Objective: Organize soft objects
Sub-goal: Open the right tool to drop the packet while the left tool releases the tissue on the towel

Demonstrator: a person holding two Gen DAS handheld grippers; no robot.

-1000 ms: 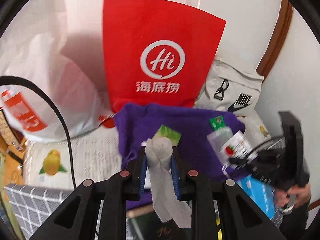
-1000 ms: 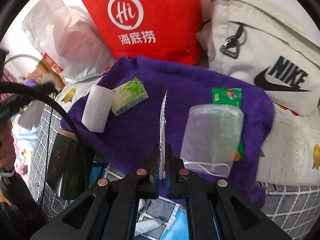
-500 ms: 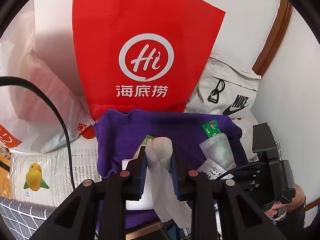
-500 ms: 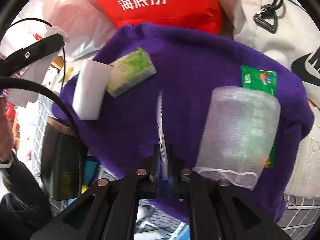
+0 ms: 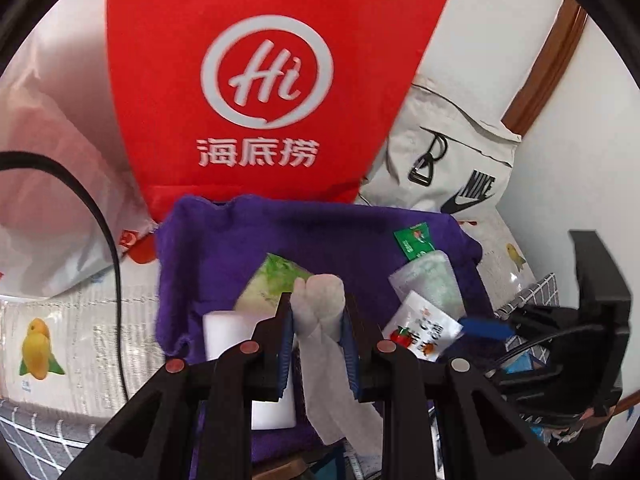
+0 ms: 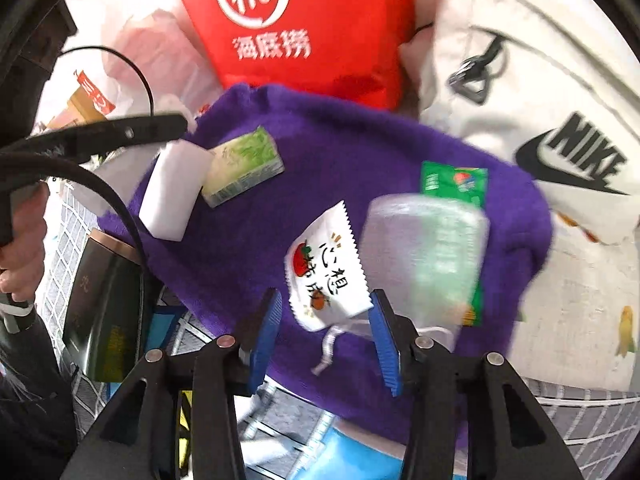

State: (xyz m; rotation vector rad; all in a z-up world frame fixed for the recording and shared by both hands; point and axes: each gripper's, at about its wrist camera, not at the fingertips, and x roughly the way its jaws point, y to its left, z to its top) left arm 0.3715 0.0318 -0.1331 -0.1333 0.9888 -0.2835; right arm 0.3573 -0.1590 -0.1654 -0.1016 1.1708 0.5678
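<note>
A purple towel lies spread out and holds a green tissue pack, a white foam block, a clear pouch and a green sachet. My right gripper hangs low over the towel's near edge and its jaws are opening. A white sachet with a tomato print lies flat on the towel just ahead of the pads, and neither pad touches it. My left gripper is shut on a pale grey cloth, which droops below the pads above the towel.
A red paper bag stands behind the towel, with a white Nike bag to its right and a white plastic bag to its left. A dark box lies at the towel's near left, on a grey checked cover.
My right gripper's jaws have parted. The tomato sachet, which they held on edge, now lies flat on the towel. My left gripper has carried the grey cloth closer over the towel.
</note>
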